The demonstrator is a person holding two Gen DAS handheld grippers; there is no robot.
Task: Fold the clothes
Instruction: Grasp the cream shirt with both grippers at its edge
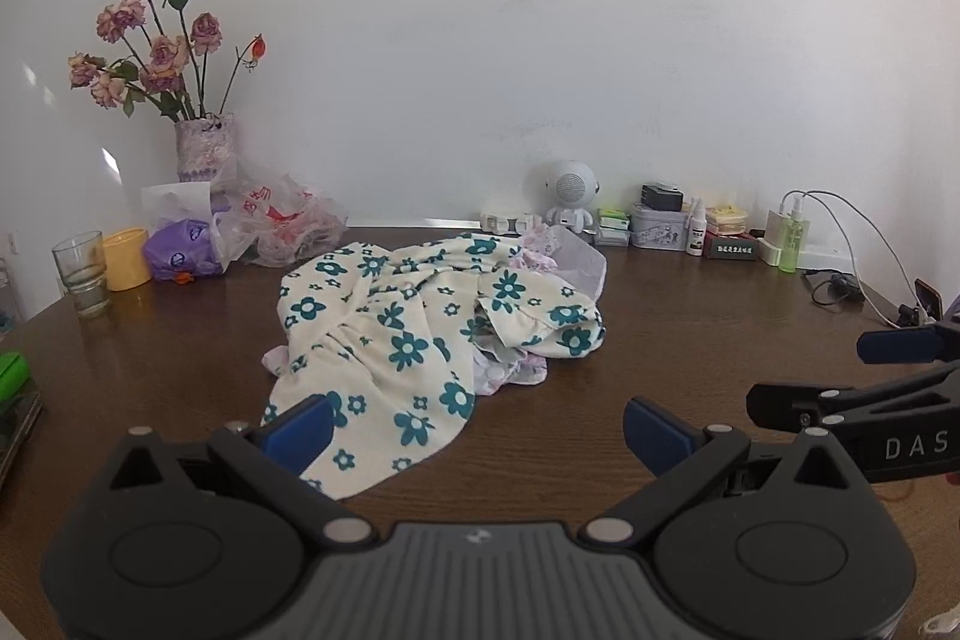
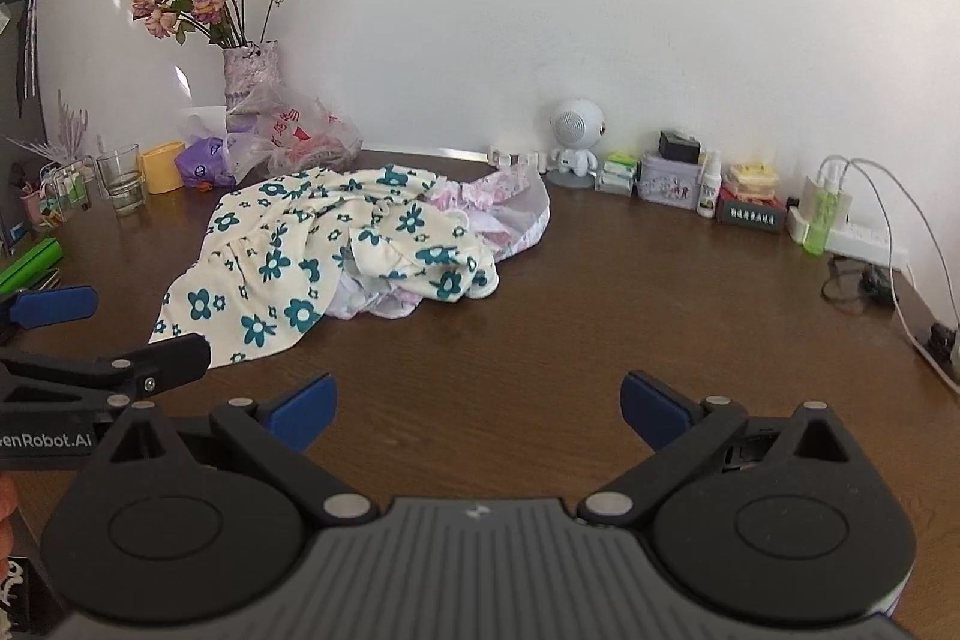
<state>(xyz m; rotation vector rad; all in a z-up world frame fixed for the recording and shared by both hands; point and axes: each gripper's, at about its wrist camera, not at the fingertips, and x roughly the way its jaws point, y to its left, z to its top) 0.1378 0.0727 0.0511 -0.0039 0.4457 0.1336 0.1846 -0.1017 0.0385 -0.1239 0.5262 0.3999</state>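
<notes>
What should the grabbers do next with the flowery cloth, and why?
Probably move the left gripper forward and down to the near hem of the flowery cloth. Both it and the right gripper are open and empty, the cloth lies crumpled over a pink garment, and that hem is the nearest edge.

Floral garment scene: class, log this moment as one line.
floral garment: crumpled, unfolded on table | left gripper: open, empty | right gripper: open, empty

Floral garment [image 1: 396, 340] heaped, seemingly over pink clothing [image 1: 510, 373].
</notes>
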